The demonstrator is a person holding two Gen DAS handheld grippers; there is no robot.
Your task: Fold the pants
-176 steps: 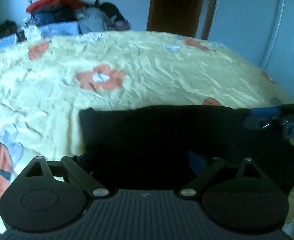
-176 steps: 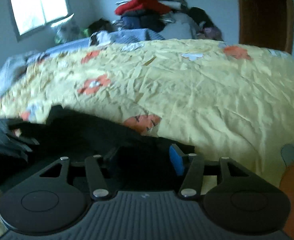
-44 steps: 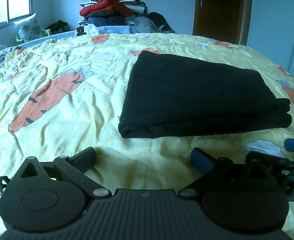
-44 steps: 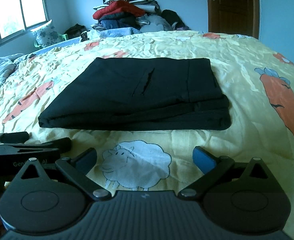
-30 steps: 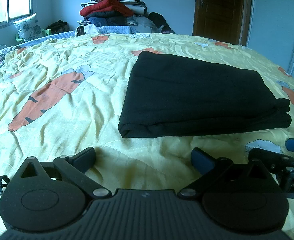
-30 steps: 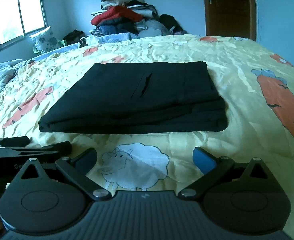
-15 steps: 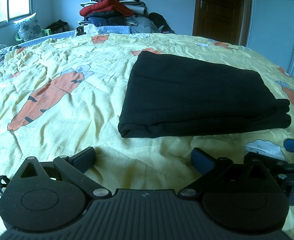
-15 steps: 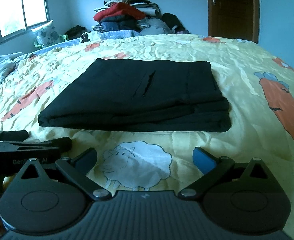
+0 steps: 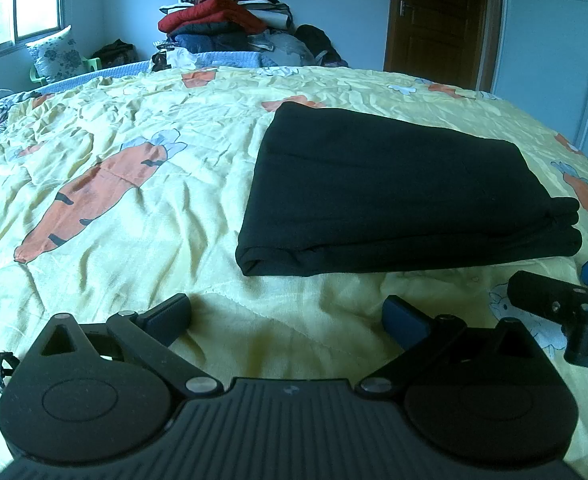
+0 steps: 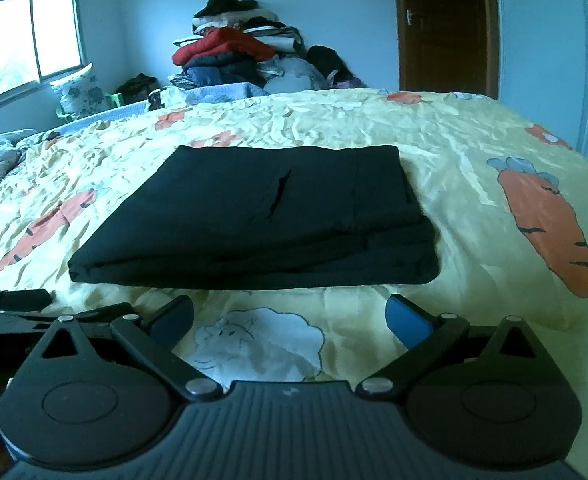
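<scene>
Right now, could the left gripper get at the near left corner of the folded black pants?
Probably yes. The left gripper is open and empty, and only bare yellow bedspread lies between its fingers and the near left corner of the folded black pants. The right gripper sits off to the side.

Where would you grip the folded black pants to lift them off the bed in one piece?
Probably the near edge of the black pants, coming in low from the front. The layers stack flush there, so the open left gripper and right gripper could each pinch all layers near a front corner. The yellow bedspread may bunch in.
</scene>
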